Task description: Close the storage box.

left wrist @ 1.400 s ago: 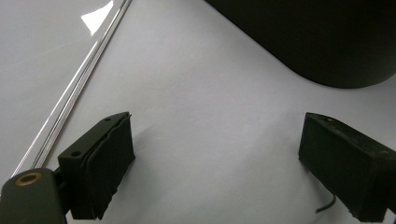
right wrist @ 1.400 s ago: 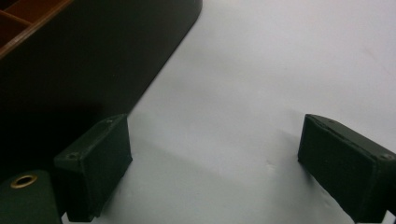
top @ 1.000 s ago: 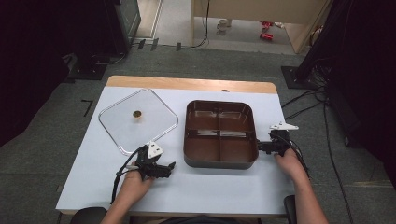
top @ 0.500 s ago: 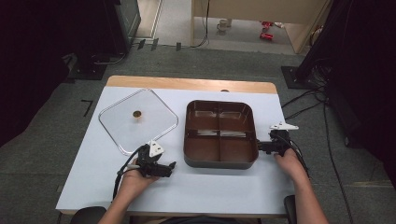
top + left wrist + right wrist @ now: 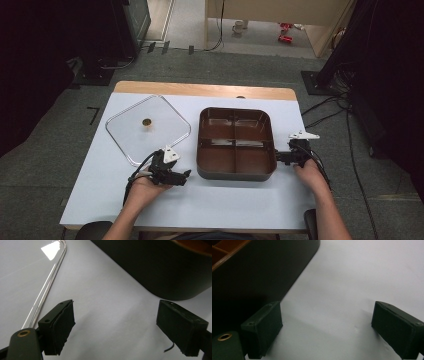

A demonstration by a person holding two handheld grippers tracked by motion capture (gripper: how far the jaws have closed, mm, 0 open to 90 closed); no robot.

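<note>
— Starting at the left, what lies there?

— A clear lid point(image 5: 148, 129) lies flat on the white table point(image 5: 100, 190), with a small round knob at its middle. My left gripper point(image 5: 181, 176) rests on the table just below the lid's near corner. Its jaws stand wide apart with only bare tabletop between them; they hold nothing. In the left gripper view the lid's edge point(image 5: 47, 285) runs past one jaw, and the tray's dark wall point(image 5: 160, 267) sits just ahead.

— And the tray?

— A brown tray point(image 5: 236, 142) sits at the table's middle, split into four compartments, all bare inside.

— Your right side?

— My right gripper point(image 5: 280, 157) sits at the tray's right edge. Its jaws are spread wide, nothing between them but table. In the right gripper view the tray's wall point(image 5: 257, 272) lies just beside one jaw; whether they touch I cannot tell.
</note>
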